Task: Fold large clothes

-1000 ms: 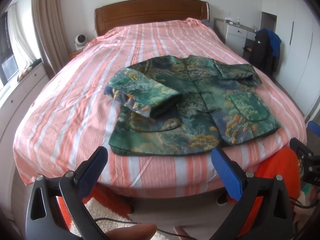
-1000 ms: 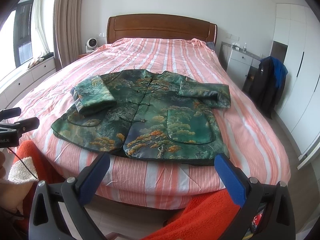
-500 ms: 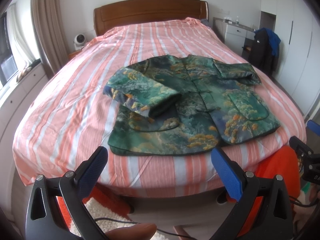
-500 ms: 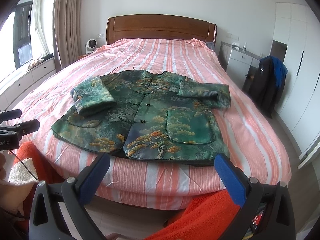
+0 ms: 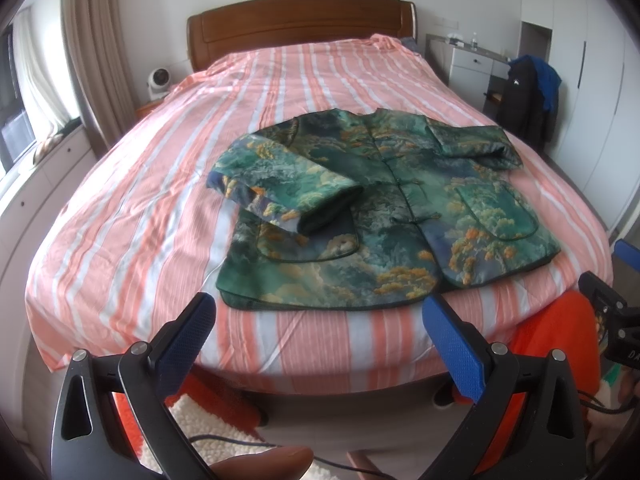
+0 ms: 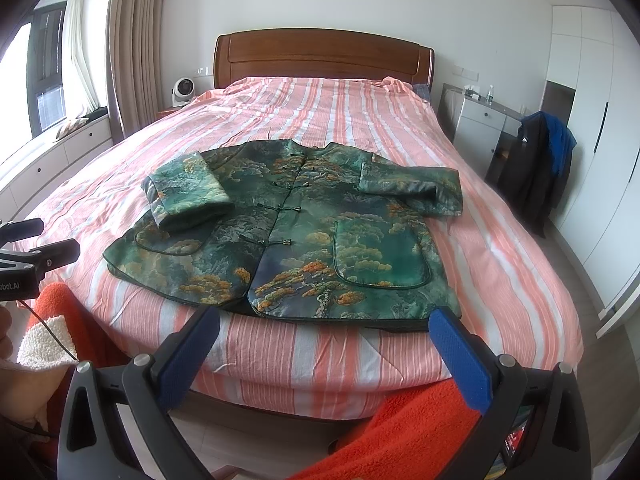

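A green jacket with a tree and cloud pattern lies face up on the striped bed, buttoned, hem near the foot edge. Both sleeves are folded in over the front: the left sleeve and the right sleeve. The jacket shows in the right wrist view too. My left gripper is open and empty, held off the foot of the bed below the hem. My right gripper is open and empty, also short of the hem.
A wooden headboard stands at the far end. A white dresser and a chair with dark clothes stand to the right. Window seat drawers run along the left. A small fan sits beside the headboard.
Both views have shifted only slightly; the jacket lies as before. Both grippers stay open and empty.
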### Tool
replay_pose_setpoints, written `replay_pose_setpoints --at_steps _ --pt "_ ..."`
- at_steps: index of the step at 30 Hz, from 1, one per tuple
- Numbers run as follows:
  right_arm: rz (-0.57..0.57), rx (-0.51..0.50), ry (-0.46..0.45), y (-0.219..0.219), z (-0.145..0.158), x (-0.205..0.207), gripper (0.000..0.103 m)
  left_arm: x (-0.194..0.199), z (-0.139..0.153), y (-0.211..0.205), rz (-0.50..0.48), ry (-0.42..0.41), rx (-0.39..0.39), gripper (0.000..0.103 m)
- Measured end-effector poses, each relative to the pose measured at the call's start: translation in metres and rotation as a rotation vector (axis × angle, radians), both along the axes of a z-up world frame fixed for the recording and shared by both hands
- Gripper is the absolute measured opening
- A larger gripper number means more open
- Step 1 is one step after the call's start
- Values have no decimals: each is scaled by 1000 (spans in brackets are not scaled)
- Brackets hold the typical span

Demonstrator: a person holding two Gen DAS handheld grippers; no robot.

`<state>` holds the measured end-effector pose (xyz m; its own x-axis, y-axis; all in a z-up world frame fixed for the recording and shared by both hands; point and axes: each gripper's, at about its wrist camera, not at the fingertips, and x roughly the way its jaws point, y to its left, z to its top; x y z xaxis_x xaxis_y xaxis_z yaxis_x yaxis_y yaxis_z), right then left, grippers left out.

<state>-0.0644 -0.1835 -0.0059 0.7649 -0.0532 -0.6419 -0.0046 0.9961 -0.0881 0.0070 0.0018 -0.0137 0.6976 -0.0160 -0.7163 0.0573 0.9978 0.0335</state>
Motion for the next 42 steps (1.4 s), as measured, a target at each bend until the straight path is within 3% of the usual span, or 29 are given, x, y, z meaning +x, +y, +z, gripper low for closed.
replay_pose_setpoints --at_steps 42 --pt "1 3 3 1 -3 0 103 -1 -7 3 8 30 11 103"
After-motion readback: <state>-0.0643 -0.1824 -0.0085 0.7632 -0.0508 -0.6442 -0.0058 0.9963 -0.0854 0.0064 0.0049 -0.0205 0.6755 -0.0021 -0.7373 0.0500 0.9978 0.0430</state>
